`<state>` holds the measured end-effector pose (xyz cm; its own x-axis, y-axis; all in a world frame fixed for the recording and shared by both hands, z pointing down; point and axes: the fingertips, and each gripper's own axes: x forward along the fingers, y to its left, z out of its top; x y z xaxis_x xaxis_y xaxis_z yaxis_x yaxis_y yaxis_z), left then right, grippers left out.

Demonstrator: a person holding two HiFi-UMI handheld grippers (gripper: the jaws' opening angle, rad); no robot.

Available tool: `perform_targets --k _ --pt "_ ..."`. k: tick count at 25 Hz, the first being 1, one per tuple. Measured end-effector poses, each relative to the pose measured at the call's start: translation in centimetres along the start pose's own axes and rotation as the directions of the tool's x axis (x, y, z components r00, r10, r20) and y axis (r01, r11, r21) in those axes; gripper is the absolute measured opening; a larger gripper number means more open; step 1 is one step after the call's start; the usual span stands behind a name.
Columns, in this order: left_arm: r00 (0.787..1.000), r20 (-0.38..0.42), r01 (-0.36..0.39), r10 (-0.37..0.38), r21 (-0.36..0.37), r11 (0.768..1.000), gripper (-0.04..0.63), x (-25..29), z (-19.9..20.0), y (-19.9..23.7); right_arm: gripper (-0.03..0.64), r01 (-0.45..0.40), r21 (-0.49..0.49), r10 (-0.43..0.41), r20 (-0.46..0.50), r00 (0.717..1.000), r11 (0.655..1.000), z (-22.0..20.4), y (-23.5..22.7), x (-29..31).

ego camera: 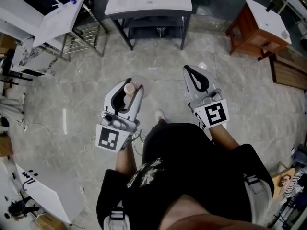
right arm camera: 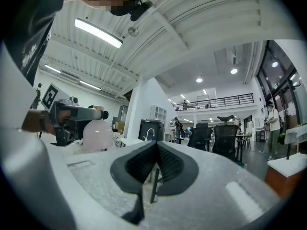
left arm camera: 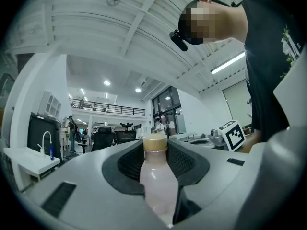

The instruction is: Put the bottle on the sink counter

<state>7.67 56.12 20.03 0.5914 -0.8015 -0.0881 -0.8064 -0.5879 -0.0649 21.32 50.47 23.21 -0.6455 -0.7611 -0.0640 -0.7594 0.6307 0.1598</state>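
The bottle (left arm camera: 157, 181), filled with pale pink liquid and closed with a tan cap, is clamped between the pads of the left gripper (ego camera: 128, 91), its cap level with the jaw tips. It is carried above the marble floor (ego camera: 72, 104), well apart from the white sink counter (ego camera: 148, 3) ahead. The right gripper (right arm camera: 154, 150) is just beside the left, its jaws pressed together with nothing between them.
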Motion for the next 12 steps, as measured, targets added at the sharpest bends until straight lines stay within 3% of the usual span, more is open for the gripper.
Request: perform_targets --k 12 --pt "0.994 0.003 0.111 -0.111 -0.009 0.994 0.149 1.2 -1.4 8.3 -0.005 0.087 0.004 -0.087 0.015 0.996 0.996 -0.8 1.8 7.8"
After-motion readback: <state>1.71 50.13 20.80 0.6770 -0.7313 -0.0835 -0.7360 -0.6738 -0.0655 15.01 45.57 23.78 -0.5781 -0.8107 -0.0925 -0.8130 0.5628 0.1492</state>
